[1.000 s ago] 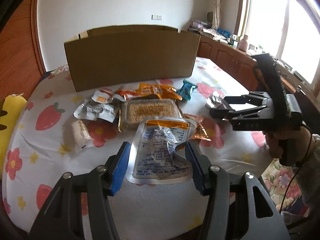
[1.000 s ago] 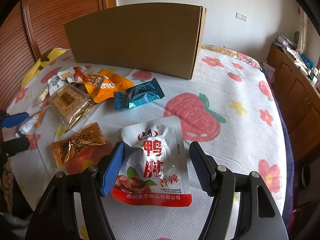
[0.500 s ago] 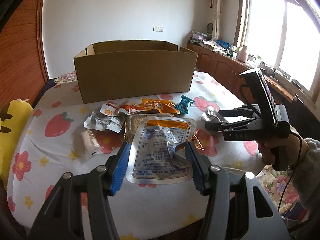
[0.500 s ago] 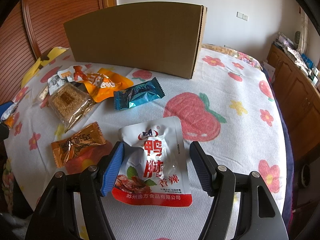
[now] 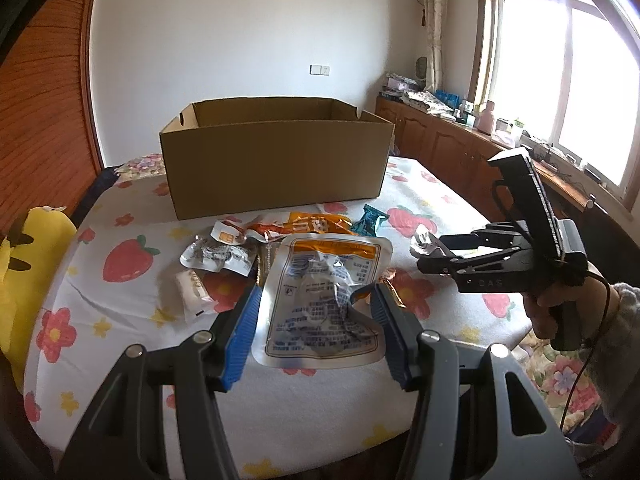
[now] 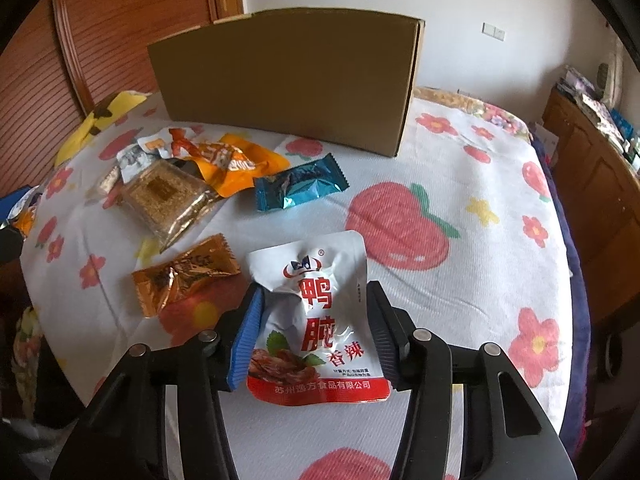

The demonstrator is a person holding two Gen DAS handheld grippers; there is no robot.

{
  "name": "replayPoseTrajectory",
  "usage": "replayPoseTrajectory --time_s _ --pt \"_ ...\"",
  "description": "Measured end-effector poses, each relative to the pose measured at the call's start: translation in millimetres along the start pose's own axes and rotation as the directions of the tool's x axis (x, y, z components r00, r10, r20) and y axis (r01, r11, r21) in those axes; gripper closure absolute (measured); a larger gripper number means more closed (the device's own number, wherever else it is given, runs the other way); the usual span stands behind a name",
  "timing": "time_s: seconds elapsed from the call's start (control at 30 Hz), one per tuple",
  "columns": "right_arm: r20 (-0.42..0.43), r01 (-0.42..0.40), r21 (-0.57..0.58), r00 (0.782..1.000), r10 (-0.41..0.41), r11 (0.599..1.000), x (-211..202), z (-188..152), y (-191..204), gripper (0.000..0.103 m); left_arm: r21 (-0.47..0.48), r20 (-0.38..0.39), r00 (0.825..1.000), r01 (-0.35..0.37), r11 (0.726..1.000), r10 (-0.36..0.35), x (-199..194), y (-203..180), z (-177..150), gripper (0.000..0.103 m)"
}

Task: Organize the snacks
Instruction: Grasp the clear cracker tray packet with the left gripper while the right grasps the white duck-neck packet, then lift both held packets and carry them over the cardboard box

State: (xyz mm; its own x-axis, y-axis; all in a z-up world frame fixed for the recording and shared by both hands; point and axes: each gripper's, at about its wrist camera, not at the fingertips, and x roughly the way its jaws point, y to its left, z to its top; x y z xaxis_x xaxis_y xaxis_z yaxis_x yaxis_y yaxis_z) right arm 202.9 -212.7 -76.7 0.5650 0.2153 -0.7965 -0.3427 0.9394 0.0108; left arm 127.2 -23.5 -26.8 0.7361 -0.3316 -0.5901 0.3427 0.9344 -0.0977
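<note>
Left tongs [image 5: 316, 320] clenched on a silver pouch [image 5: 322, 300] with an orange band, lifted clear of the table [image 5: 300, 420], in front of the cardboard box [image 5: 276, 160]. Right tongs [image 6: 316, 332] clenched on a white-and-red pouch [image 6: 316, 320], crumpling it, low over the cloth in front of the box's right corner. Nothing visible inside the box from here; floor hidden. Early going, by the look of it: two packets gripped, neither dropped in. Left lying before the box: teal wrapper [image 6: 300, 186], orange pouch [image 6: 236, 164], sesame bar [image 6: 168, 196], gold candy [image 6: 184, 274], small white sweet [image 5: 192, 286], crinkled silver packet [image 5: 218, 258].
</note>
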Motion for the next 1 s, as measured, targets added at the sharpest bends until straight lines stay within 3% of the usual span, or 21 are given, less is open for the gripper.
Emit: replayPoseTrajectory --time_s 0.3,0.67,1.0 --pt "0.077 -0.029 0.001 0.997 0.029 1.0 -34.1 11.8 8.0 0.051 0.0 0.052 0.998 -0.033 0.999 0.033 -7.8 6.5 17.7 0.048" --pt "0.213 -0.056 -0.028 0.975 0.061 0.998 -86.6 43.9 15.9 0.05 0.012 0.132 0.989 -0.075 0.997 0.073 -12.0 18.5 57.4 0.048" --pt "0.266 -0.056 -0.073 0.961 0.073 0.996 -98.8 72.9 21.9 0.05 0.048 0.184 0.979 -0.095 0.994 0.085 -1.7 22.3 97.7 0.048"
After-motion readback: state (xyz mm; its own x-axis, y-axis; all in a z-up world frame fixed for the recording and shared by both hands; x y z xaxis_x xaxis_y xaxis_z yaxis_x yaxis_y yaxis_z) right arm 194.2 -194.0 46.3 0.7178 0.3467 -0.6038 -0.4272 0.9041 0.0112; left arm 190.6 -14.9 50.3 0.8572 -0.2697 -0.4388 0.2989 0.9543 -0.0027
